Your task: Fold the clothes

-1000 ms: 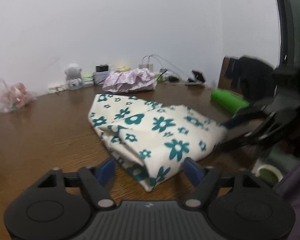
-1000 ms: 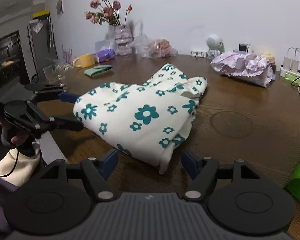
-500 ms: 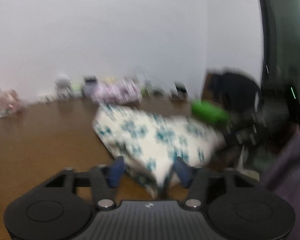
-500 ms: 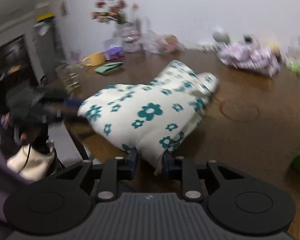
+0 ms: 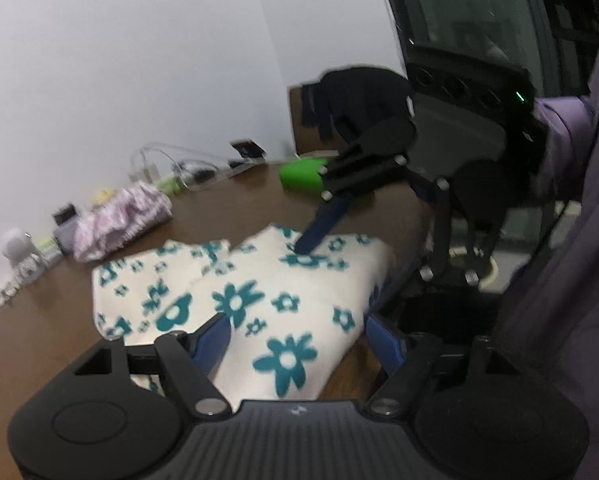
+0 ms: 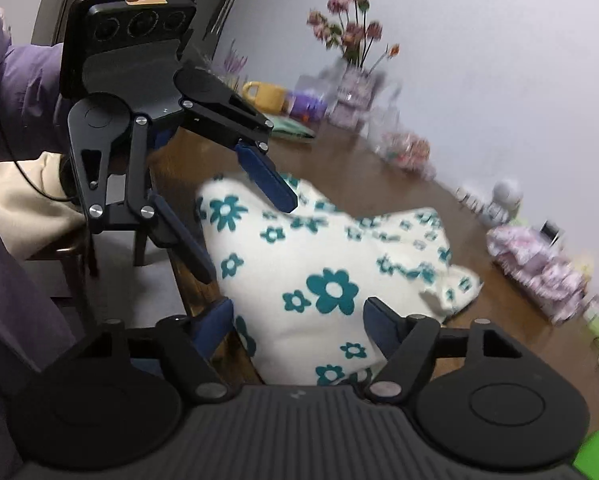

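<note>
Table (image 5: 39,332), brown wood, carries the folded floral cloth (image 5: 267,300) at its near edge. Left gripper (image 5: 299,332) and right gripper (image 6: 299,320): jaws of both apart and opening, each straddling 1 near corner of the cloth, pads not pressing.

Home dining room — wooden table (image 6: 451,220), flower vase (image 6: 351,92), yellow mug (image 6: 265,96)

Cream cloth (image 5: 259,304), teal flowers; brown table (image 5: 39,332).
</note>
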A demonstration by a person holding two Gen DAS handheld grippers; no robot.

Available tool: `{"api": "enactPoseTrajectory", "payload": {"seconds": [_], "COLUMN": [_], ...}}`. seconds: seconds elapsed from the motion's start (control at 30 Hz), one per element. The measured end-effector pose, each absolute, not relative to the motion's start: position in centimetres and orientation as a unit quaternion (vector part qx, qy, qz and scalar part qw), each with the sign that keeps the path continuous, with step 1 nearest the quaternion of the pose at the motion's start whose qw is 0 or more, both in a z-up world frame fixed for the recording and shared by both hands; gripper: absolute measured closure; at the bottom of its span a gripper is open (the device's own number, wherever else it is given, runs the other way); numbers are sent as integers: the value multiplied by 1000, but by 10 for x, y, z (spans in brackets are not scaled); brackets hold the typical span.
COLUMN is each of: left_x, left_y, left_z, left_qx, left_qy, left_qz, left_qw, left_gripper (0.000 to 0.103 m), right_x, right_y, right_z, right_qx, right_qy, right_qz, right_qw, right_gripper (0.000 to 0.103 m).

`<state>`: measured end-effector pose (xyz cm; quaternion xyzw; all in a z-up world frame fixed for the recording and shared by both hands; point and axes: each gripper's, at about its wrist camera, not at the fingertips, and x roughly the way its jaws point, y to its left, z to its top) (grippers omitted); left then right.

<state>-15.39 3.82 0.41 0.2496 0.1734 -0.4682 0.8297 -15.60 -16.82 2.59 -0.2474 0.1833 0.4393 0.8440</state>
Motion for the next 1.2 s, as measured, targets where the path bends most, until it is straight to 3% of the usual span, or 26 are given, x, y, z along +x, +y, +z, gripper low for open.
{"api": "enactPoseTrajectory", "payload": {"seconds": [0.17, 0.33, 0.43, 0.7, 0.9, 0.97, 1.03, 1.1, 1.17, 1.2], "left_x": [-148, -154, -163, -210, -216, -215, -211, -201, -196, -193], "left_y": [44, 40, 41, 24, 17, 15, 17, 19, 21, 23], "left_z": [-3, -3, -1, -20, -40, -42, -39, -27, -20, -17], "left_qx": [228, 241, 237, 387, 442, 458, 449, 415, 392, 383], "left_qy": [196, 207, 206, 100, 40, 35, 45, 83, 104, 111], "left_qz": [-484, -486, -495, -436, -411, -406, -408, -428, -437, -440], "left_qw": [822, 814, 810, 807, 796, 790, 793, 799, 803, 805], "left_gripper": [25, 26, 25, 24, 24, 29, 50, 58, 62, 64], "right_x": [-139, -133, -137, -137, -121, -118, -117, -118, -122, -126], "right_y": [-172, -178, -185, -199, -211, -212, -214, -215, -215, -215], "right_z": [16, 18, 19, 24, 23, 23, 23, 23, 26, 29], "right_qx": [-201, -173, -160, -110, -59, -46, -33, -24, -26, -31], "right_qy": [224, 246, 255, 288, 317, 326, 336, 341, 339, 337], "right_qz": [461, 478, 490, 519, 537, 544, 550, 552, 543, 537], "right_qw": [835, 826, 818, 797, 780, 772, 764, 760, 768, 773], "right_gripper": [30, 49, 54, 60, 61, 61, 62, 62, 58, 49]}}
